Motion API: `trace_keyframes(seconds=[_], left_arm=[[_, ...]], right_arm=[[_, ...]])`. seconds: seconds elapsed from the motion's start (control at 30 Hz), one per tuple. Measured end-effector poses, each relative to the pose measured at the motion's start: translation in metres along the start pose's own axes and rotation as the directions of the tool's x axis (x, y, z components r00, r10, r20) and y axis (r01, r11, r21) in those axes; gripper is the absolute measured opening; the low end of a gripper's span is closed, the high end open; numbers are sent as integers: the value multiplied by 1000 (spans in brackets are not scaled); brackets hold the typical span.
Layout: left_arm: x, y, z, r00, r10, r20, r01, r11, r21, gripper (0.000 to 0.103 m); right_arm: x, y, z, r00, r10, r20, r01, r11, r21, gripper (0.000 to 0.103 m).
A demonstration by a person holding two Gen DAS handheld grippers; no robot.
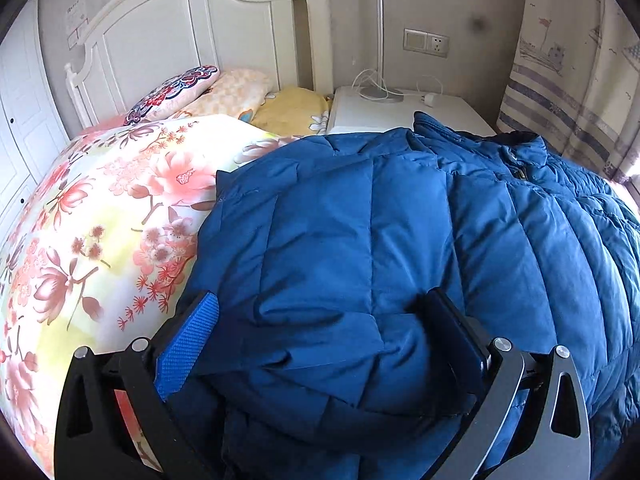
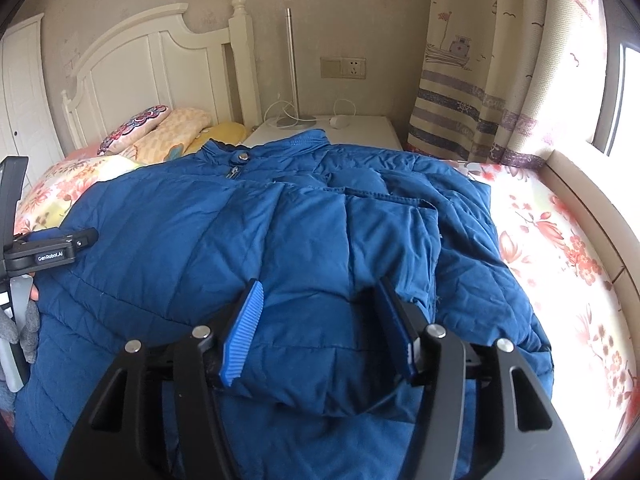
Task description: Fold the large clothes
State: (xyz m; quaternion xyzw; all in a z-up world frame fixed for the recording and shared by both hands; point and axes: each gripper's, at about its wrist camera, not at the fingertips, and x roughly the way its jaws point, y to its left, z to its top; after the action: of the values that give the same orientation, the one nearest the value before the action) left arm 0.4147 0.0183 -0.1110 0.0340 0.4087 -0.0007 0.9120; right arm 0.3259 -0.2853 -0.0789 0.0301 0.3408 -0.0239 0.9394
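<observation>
The left gripper (image 1: 320, 336) has its fingers (image 1: 186, 350) spread wide, blue pads facing inward, with padded fabric bulging up between them. The right gripper (image 2: 320, 328) is likewise parted, its fingers (image 2: 242, 338) flanking a fold of fabric. A grey-gloved hand (image 2: 24, 328) holds the left gripper's handle, far left of the right fingers.
</observation>
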Motion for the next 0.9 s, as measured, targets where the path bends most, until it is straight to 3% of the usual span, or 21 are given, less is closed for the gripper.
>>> trace_keyframes(seconds=[0.17, 0.3, 0.37, 0.43, 0.53, 0.6, 0.67, 0.77, 0.83, 0.9], left_arm=[[0, 0, 0, 1000, 2, 0, -2, 1000, 1, 99], [0, 0, 0, 1000, 1, 0, -1, 1000, 1, 99], [0, 0, 0, 1000, 0, 1, 0, 1000, 1, 99], [0, 0, 0, 1000, -3, 2, 3, 1000, -1, 99], [0, 0, 0, 1000, -2, 2, 2, 1000, -1, 99], [1, 0, 0, 1000, -3, 0, 3, 1000, -3, 99], [1, 0, 0, 1000, 0, 0, 0, 1000, -2, 99], [1, 0, 0, 1000, 2, -1, -2, 1000, 0, 99], [1, -1, 0, 1000, 5, 1, -5, 1000, 2, 99], [1, -1, 0, 1000, 3, 0, -3, 1000, 0, 99]], right_arm=[[-17, 23, 30, 996, 17, 91, -10, 998, -69, 63], [16, 37, 45, 1000, 13, 9, -12, 988, -151, 67], [56, 35, 34, 990, 3, -143, -24, 989, -146, 71], [58, 28, 30, 992, 47, -115, -59, 992, -109, 73], [38, 26, 32, 993, 38, -108, -46, 997, -70, 71], [11, 27, 29, 997, 66, -46, -69, 996, -56, 72], [-12, 30, 20, 999, 33, 5, -32, 994, -100, 74], [6, 25, 4, 997, -5, -82, -7, 989, -151, 77], [15, 16, -5, 994, 45, -101, -57, 991, -118, 79], [14, 18, -5, 994, 35, -101, -47, 991, -125, 80]])
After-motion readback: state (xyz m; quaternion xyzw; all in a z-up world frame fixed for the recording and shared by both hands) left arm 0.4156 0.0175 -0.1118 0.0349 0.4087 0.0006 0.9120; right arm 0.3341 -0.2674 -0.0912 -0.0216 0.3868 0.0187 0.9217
